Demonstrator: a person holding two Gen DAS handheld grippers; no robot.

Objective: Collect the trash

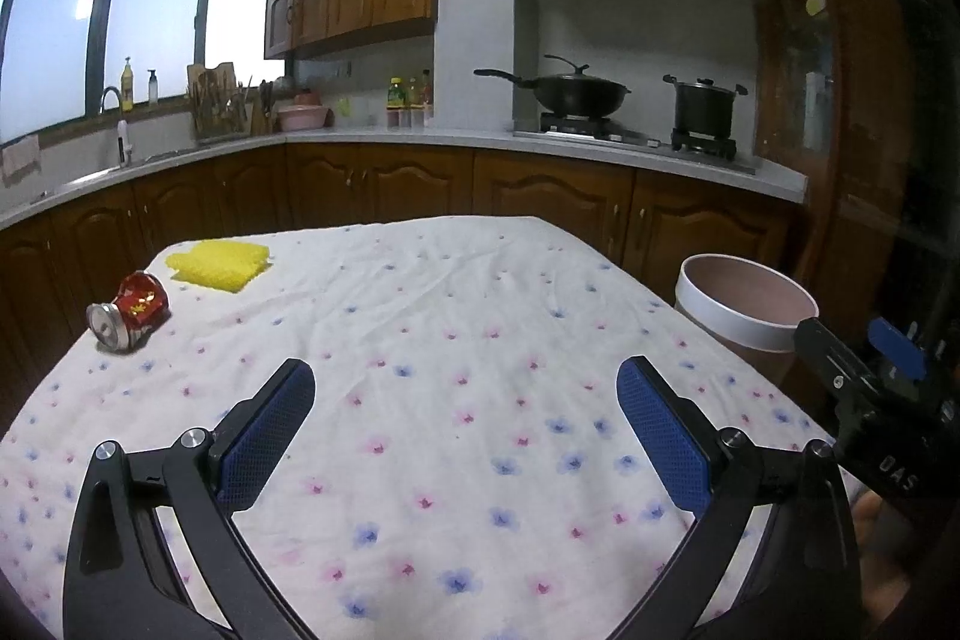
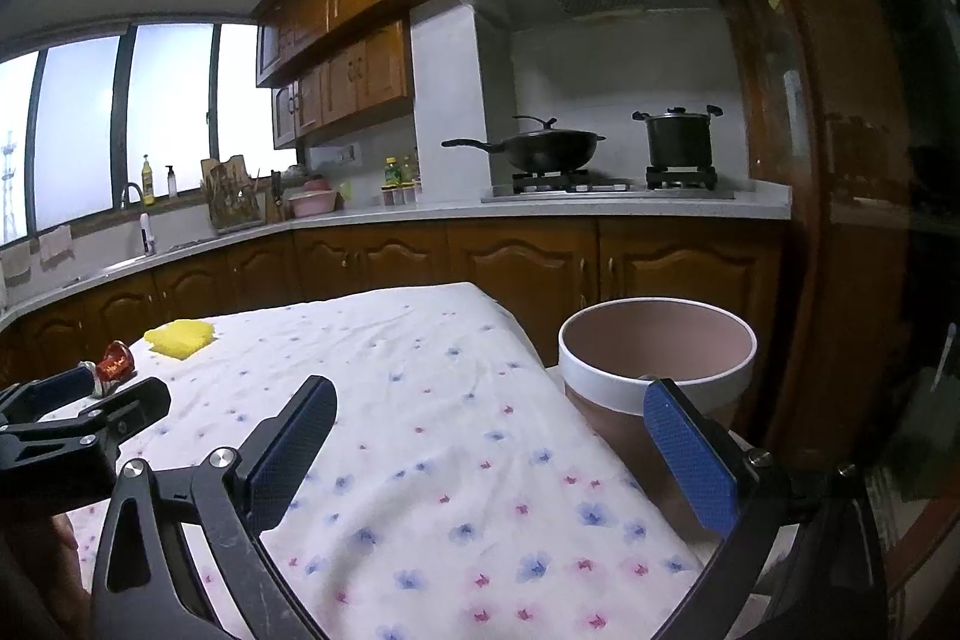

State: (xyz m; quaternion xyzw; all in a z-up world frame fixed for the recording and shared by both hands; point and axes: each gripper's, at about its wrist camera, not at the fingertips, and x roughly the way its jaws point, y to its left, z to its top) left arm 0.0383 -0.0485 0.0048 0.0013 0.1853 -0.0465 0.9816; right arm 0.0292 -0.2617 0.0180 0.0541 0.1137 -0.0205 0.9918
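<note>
Both grippers hang over the near edge of the table [image 1: 420, 316], and nothing is collected yet. The left gripper [image 1: 465, 388] has its fingers wide apart and empty. The right gripper [image 2: 489, 424] is the same, fingers spread with nothing between them.

The trash lies at the far left corner of the floral cloth [image 1: 480, 460]: a crushed red can [image 1: 132, 319] on its side, silver end toward us, and just behind it a yellow sponge [image 1: 219, 263]. They are near each other, but I cannot tell if they touch. The bin [image 2: 657, 361] stands off the right edge of the table, open and apparently empty.

I think the left gripper should take the can, because it is on that side. It is better to close the pads across the dented middle of the can, not on the rounded end, where it may slip or roll. The carry goes across the whole table, so the grip must be firm before lifting.

The can has some gold marks, but they are too small to read. On the right gripper's body, seen from the left camera, white letters look like "DAS".
</note>
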